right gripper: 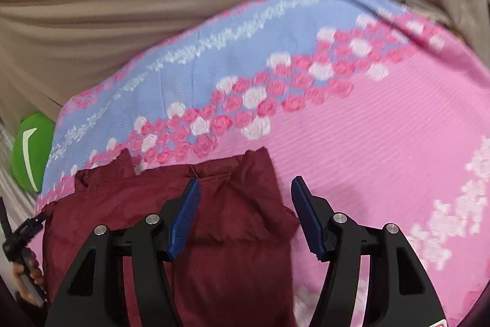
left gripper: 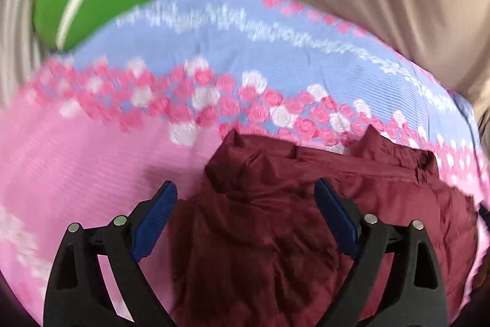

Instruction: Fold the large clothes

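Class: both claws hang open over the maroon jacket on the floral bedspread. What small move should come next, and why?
Probably lower the left claw and right claw onto the maroon jacket and pinch its edge: both are open, holding nothing, and the jacket lies bunched.

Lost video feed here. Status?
Both hand-held grippers, left and right, open over maroon jacket. Jacket bunched on floral bedspread. Nothing blocking.

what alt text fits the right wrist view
An open claw hangs over a folded maroon jacket lying on a pink and blue floral bedspread; beige curtains hang behind.
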`<state>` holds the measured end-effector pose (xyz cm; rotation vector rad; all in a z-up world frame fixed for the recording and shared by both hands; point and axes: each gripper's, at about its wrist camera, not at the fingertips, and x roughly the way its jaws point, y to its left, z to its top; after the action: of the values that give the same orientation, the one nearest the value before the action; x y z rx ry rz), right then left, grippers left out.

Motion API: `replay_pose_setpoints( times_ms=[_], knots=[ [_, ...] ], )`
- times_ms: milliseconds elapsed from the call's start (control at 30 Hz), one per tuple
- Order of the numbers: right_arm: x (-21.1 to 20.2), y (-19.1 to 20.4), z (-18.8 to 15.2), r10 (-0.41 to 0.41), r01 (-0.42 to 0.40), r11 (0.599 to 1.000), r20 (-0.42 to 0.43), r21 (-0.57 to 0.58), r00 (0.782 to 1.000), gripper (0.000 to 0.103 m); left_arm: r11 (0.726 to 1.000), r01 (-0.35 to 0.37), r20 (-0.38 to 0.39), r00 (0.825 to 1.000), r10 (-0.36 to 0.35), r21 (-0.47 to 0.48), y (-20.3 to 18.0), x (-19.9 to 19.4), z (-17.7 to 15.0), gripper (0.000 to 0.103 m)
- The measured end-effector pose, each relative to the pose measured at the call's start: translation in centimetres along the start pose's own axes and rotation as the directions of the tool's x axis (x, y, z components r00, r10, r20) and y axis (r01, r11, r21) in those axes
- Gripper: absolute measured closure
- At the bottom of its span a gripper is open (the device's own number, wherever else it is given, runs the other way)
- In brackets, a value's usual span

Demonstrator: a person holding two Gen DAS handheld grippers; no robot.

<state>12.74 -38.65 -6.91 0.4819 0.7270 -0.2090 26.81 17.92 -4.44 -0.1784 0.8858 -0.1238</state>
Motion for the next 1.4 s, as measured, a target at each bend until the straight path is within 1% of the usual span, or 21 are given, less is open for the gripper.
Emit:
replay_pose_setpoints(
  times_ms=[33, 67, 100, 133, 200, 333, 400, 467, 500, 600, 700, 767, 833, 867, 933, 1000, 1067, 1133, 1200, 1333, 1400],
  knots=[
    [1.5, 0.2, 0.1, -0.004, 0.004, 1.0, -0.031, 0.001, 1.0, 0.052, 1.0, 0.015, -0.017, 1.0, -0.016, -0.023, 0.5, 0.5, -0.4, 0.049],
    [2.1, 0.2, -0.2, -0.002, 0.002, 1.0, -0.047, -0.005, 0.999, 0.085, 0.998, 0.047, -0.052, 0.997, -0.05, -0.052, 1.0, 1.4, -0.3, 0.059],
    [2.6, 0.6, -0.1, -0.006, 0.005, 1.0, -0.059, -0.009, 0.998, 0.096, 0.996, 0.055, -0.064, 0.996, -0.059, -0.072, 1.3, 1.8, -0.3, 0.075],
    [2.1, 1.0, -0.1, 0.012, -0.012, 1.0, -0.041, -0.009, 0.999, 0.098, 0.996, 0.054, -0.059, 0.997, -0.059, -0.076, 1.4, 1.8, -0.3, 0.091],
    [0.0, 2.0, 0.5, 0.046, -0.044, 0.999, 0.048, -0.027, 0.998, 0.099, 0.998, 0.035, -0.018, 0.999, -0.036, -0.06, 1.3, 1.0, 0.1, 0.096],
    [-2.9, 3.7, 1.8, 0.061, -0.047, 0.996, 0.19, -0.078, 0.98, 0.1, 0.998, -0.052, 0.048, 0.997, 0.053, -0.027, 1.3, 0.4, 0.7, 0.097],
    [-0.1, 3.3, 2.0, -0.012, 0.023, 0.996, 0.124, -0.083, 0.992, 0.1, 0.994, -0.105, 0.008, 0.994, 0.105, -0.012, 1.5, 2.4, 0.2, 0.096],
    [5.3, 2.2, 1.2, -0.076, 0.072, 0.995, -0.049, -0.072, 0.996, 0.099, 0.993, -0.118, -0.022, 0.993, 0.118, -0.014, 2.0, 4.1, -0.5, 0.096],
    [6.5, 1.8, 0.8, -0.072, 0.068, 0.997, -0.092, -0.047, 0.993, 0.099, 0.991, -0.137, 0.004, 0.991, 0.137, -0.003, 1.8, 4.0, -0.6, 0.094],
    [4.8, 2.2, 1.1, -0.12, 0.117, 0.992, -0.036, -0.055, 0.992, 0.095, 0.984, -0.178, 0.016, 0.984, 0.178, 0.009, 1.6, 3.2, -0.6, 0.09],
    [0.8, 3.9, 0.5, -0.142, 0.147, 0.986, 0.075, -0.079, 0.987, 0.089, 0.979, -0.203, 0.11, 0.974, 0.2, 0.02, 0.9, -0.9, -1.2, 0.087],
    [-2.0, 6.3, -0.7, -0.073, 0.089, 0.987, 0.122, -0.132, 0.99, 0.088, 0.987, -0.151, 0.177, 0.974, 0.139, 0.059, -1.0, -4.6, -1.9, 0.078],
    [-3.7, 9.5, -2.5, 0.024, -0.002, 0.979, 0.109, -0.206, 0.994, 0.088, 0.989, -0.038, 0.201, 0.98, 0.009, 0.143, -4.2, -7.4, -3.0, 0.065],
    [-4.1, 11.7, -4.3, 0.099, -0.078, 0.964, 0.07, -0.256, 0.993, 0.088, 0.982, 0.007, 0.192, 0.98, -0.044, 0.19, -5.8, -7.9, -3.6, 0.064],
    [-3.9, 15.4, -7.5, 0.205, -0.203, 0.922, -0.028, -0.329, 0.978, 0.088, 0.947, 0.098, 0.126, 0.982, -0.142, 0.307, -10.0, -8.1, -5.8, 0.064],
    [-3.2, 18.8, -11.4, 0.284, -0.323, 0.861, -0.157, -0.393, 0.946, 0.089, 0.915, 0.156, 0.04, 0.982, -0.184, 0.373, -12.6, -7.1, -8.0, 0.064],
    [-2.7, 20.2, -14.5, 0.261, -0.329, 0.828, -0.207, -0.454, 0.943, 0.094, 0.901, 0.172, -0.025, 0.984, -0.177, 0.399, -13.5, -5.8, -10.3, 0.064],
    [-2.7, 19.3, -15.7, 0.212, -0.28, 0.828, -0.191, -0.486, 0.958, 0.1, 0.902, 0.143, -0.043, 0.99, -0.137, 0.407, -13.0, -5.0, -12.2, 0.062],
    [-3.2, 15.7, -15.5, 0.174, -0.238, 0.861, -0.18, -0.45, 0.968, 0.103, 0.907, 0.131, -0.041, 0.991, -0.125, 0.4, -10.8, -5.4, -13.3, 0.063],
    [-5.0, 4.8, -14.5, 0.026, -0.057, 0.964, -0.122, -0.261, 0.992, 0.103, 0.939, 0.041, -0.031, 0.999, -0.032, 0.342, -5.7, -6.8, -14.5, 0.062],
    [-5.6, 1.3, -14.4, -0.05, 0.031, 0.982, -0.097, -0.186, 0.994, 0.103, 0.953, 0.014, -0.038, 0.999, -0.002, 0.302, -4.4, -6.6, -14.8, 0.062]
  ],
)
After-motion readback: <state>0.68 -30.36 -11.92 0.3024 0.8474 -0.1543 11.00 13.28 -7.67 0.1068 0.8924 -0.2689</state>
